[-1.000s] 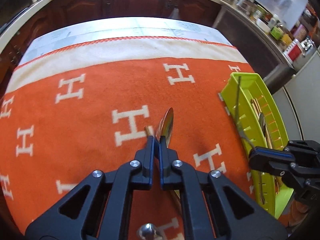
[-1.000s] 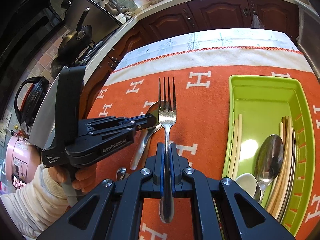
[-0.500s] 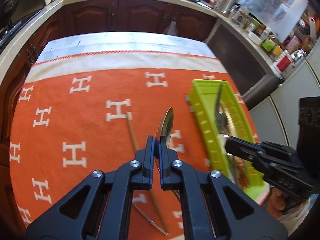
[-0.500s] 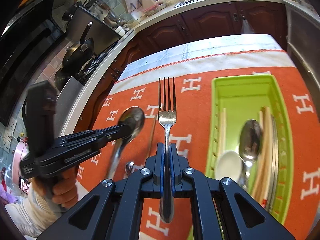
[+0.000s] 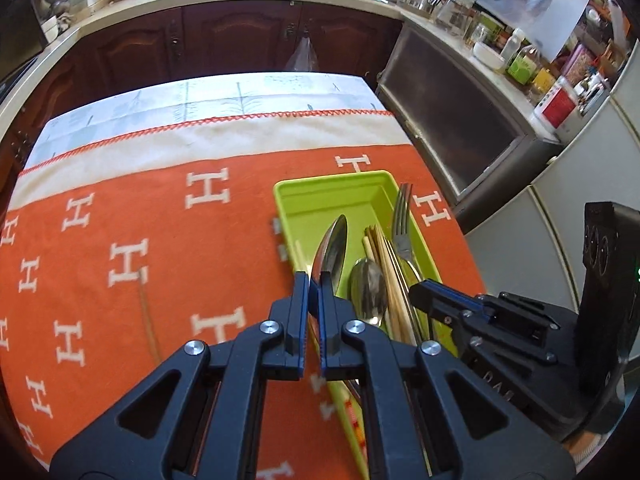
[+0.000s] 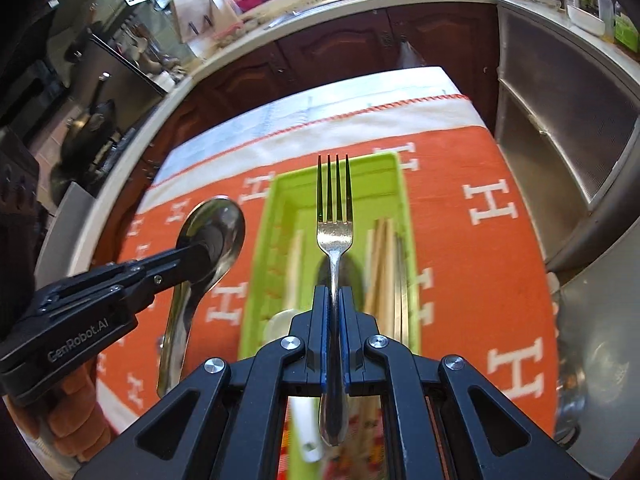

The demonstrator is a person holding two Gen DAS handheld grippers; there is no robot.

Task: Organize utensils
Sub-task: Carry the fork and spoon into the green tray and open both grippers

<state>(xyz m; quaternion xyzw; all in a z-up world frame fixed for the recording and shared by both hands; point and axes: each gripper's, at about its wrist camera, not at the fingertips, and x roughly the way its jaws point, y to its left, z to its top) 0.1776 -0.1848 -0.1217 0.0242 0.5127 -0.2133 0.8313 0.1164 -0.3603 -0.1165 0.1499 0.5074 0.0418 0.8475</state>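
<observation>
Overhead, both grippers are held above an orange cloth [image 5: 168, 248] patterned with white H letters. The left gripper [image 5: 314, 280] is clamped on a large metal spoon [image 5: 332, 249]; the bowl is seen edge-on, projecting past the fingertips over the near-left part of a lime-green tray [image 5: 320, 200]. In the right wrist view the same spoon [image 6: 214, 236] is seen broadside, gripped at the neck, its handle hanging down toward the cloth, just left of the tray [image 6: 288, 188].

The right gripper [image 6: 335, 292] is clamped on a metal fork [image 6: 335, 220] at the stem, tines pointing forward and away, handle running back between the pads. The fork is poised over the middle of the tray. From the left wrist view the fork [image 5: 402, 220] appears beyond the right gripper [image 5: 420, 292], over the tray's right-hand side.

Beneath the grippers, the tray is seen to hold a second spoon [image 5: 368, 288], a bundle of wooden chopsticks [image 5: 384, 264] along its right side, and a pale chopstick or two on its left; what may be a white ceramic spoon [image 6: 280, 326] lies near its closer end, though blur makes that uncertain. Left of the left gripper, a single thin brown stick [image 5: 148, 320], probably a chopstick, lies on the cloth outside the tray.
</observation>
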